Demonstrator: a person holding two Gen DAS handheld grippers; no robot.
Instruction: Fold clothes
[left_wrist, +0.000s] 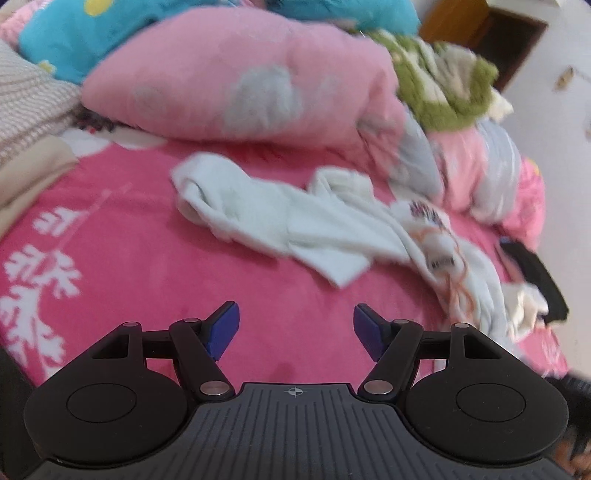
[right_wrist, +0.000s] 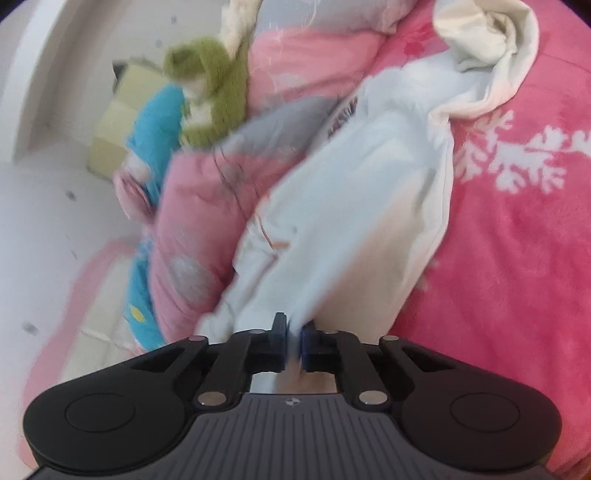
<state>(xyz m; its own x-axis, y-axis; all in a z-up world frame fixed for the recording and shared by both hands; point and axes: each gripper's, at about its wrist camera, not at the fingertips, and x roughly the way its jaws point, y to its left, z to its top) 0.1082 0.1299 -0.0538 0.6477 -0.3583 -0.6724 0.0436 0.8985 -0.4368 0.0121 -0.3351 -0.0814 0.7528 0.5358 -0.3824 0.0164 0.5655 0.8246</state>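
We hold the left tongs (left_wrist: 296, 328) above the bed's pink blanket (left_wrist: 147, 258), which is printed with white leaf shapes, and their blue pads (left_wrist: 225, 330) stand well apart with nothing between them. Ahead of them the white garment (left_wrist: 295, 229) lies crumpled on the blanket, stretched in a loose band from a rolled end on the left to a bunched part on the right that carries a small dark and orange print. It is apart from the left tongs and untouched by them.

Our right tongs (right_wrist: 293, 345) are closed, and a fold of the same white garment (right_wrist: 351, 203) is pinched between the pads. From there, in the right wrist view, the cloth runs away up the picture, and its far end, a cream-white twisted lump, rests on the pink blanket (right_wrist: 517, 277). The picture is blurred here, so we cannot tell which part of the garment is gripped.

Behind the garment in the left view a pale pink quilt (left_wrist: 240, 81) with grey patches is heaped along the back of the bed. On top of it lie a green and white fuzzy item (left_wrist: 443, 85) and a blue plush piece (left_wrist: 74, 40) with yellow spots. A beige ribbed knit (left_wrist: 26, 107) sits at the left edge, and a black object (left_wrist: 539, 280) lies at the right edge just beside the garment's bunched end.
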